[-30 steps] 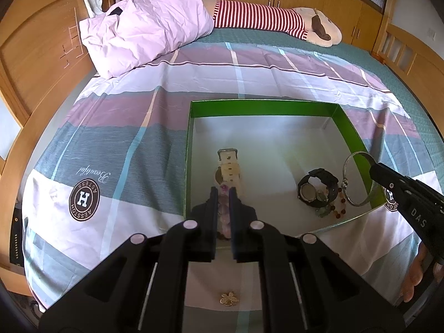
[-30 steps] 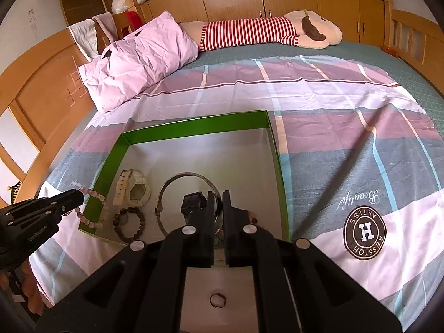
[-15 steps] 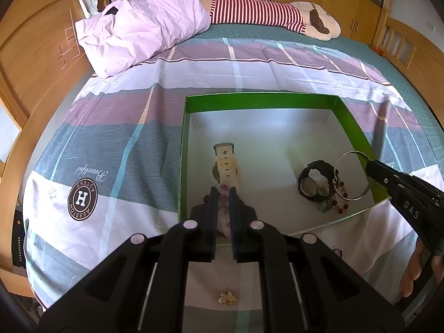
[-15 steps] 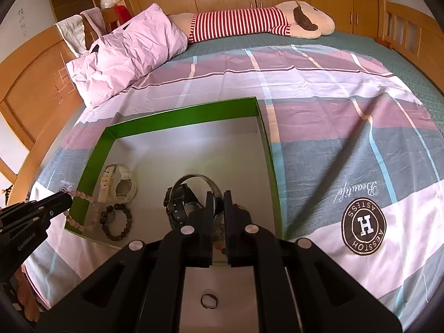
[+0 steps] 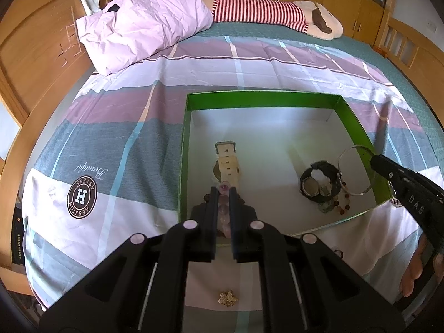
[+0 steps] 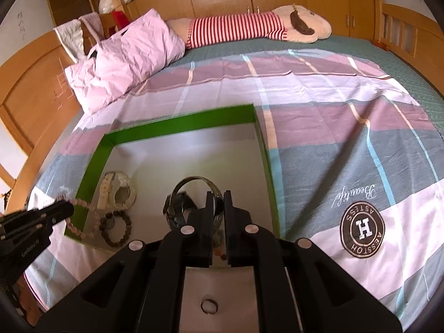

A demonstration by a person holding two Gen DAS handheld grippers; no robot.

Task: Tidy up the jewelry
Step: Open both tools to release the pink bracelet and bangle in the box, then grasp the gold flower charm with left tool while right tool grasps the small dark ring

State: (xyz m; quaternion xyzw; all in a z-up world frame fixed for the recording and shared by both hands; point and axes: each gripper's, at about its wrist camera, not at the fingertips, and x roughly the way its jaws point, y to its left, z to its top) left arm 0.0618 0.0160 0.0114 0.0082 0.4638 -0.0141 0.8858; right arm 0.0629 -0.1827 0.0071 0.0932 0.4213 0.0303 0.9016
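A green box (image 5: 260, 100) with a white floor lies on the bed. In it are a white watch (image 5: 226, 163), a black watch (image 5: 319, 183), a dark bead bracelet (image 6: 116, 227) and a red bead bracelet (image 5: 342, 205). My left gripper (image 5: 223, 191) is shut on a pink bead bracelet (image 6: 83, 216), which hangs over the box's near left rim. My right gripper (image 6: 218, 194) is shut on a silver bangle (image 6: 194, 179). The bangle stands tilted beside the black watch (image 6: 177, 208), by the box's right wall.
A gold flower brooch (image 5: 228, 297) and a small ring (image 6: 208, 305) lie on the sheet in front of the box. A pink pillow (image 5: 144, 27) and a striped plush toy (image 5: 260, 11) lie at the far end. Wooden bed frames run along both sides.
The right gripper has shifted slightly with the bangle, so more of the black watch shows left of its fingers. The left gripper holds still with the pink beads.
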